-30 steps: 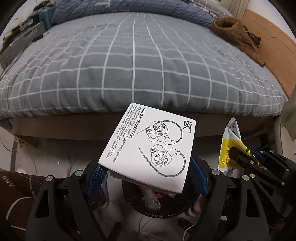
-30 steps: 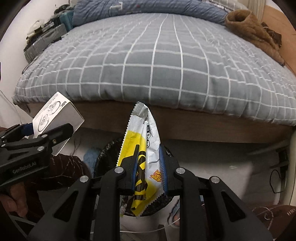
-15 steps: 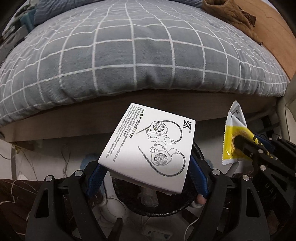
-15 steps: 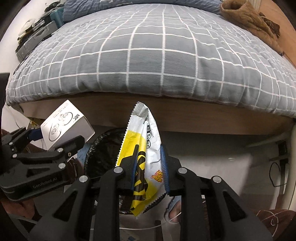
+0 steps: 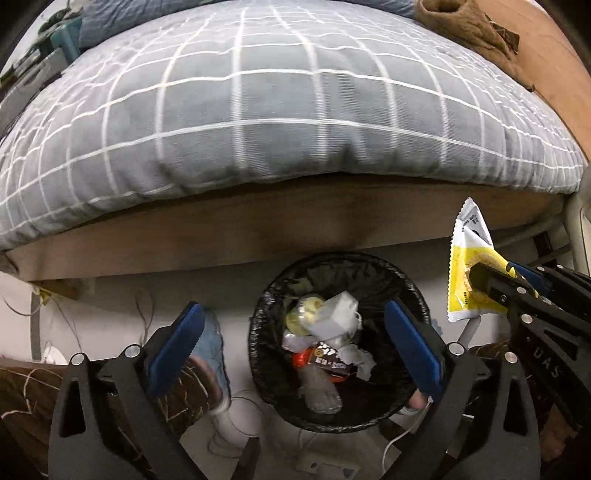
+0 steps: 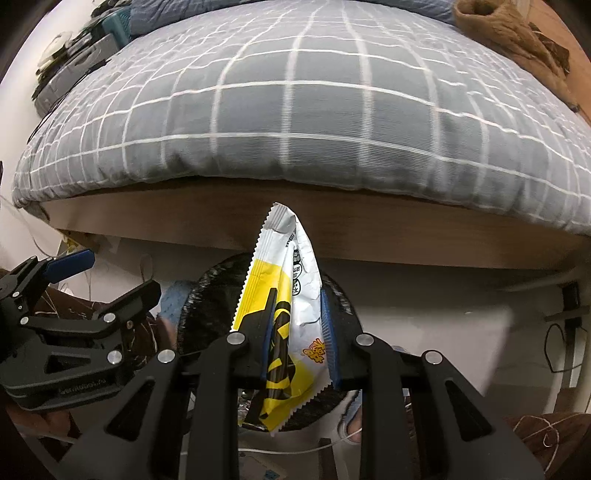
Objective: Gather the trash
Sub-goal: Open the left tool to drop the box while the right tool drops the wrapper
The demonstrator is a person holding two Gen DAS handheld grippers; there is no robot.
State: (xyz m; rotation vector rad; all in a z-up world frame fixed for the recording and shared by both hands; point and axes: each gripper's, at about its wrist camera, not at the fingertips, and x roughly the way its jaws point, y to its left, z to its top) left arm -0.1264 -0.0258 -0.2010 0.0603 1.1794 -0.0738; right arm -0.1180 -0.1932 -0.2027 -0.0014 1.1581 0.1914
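Note:
A round bin lined with a black bag [image 5: 266,295] stands on the floor below the bed edge, holding several pieces of rubbish. The white earphone box [image 5: 332,314] lies inside it on the pile. My left gripper [image 5: 291,310] hangs over the bin with its jaws opening wide and nothing between its blue pads [image 5: 177,343]. In the right wrist view it [image 6: 110,277] is at the left. My right gripper [image 6: 298,295] is shut on a yellow and white snack wrapper [image 6: 288,266], held upright over the bin's rim [image 6: 207,280]. That wrapper [image 5: 469,266] also shows at the right of the left wrist view.
A bed with a grey checked cover [image 5: 277,110] and a wooden frame [image 5: 221,229] fills the far side. A brown garment [image 5: 469,22] lies on it. White cables [image 5: 236,402] and a person's foot in a blue slipper [image 5: 210,343] are beside the bin.
My left gripper has let go of the white box, which now lies in the bin. Both grippers have sunk closer to the bin. The right still grips the wrapper.

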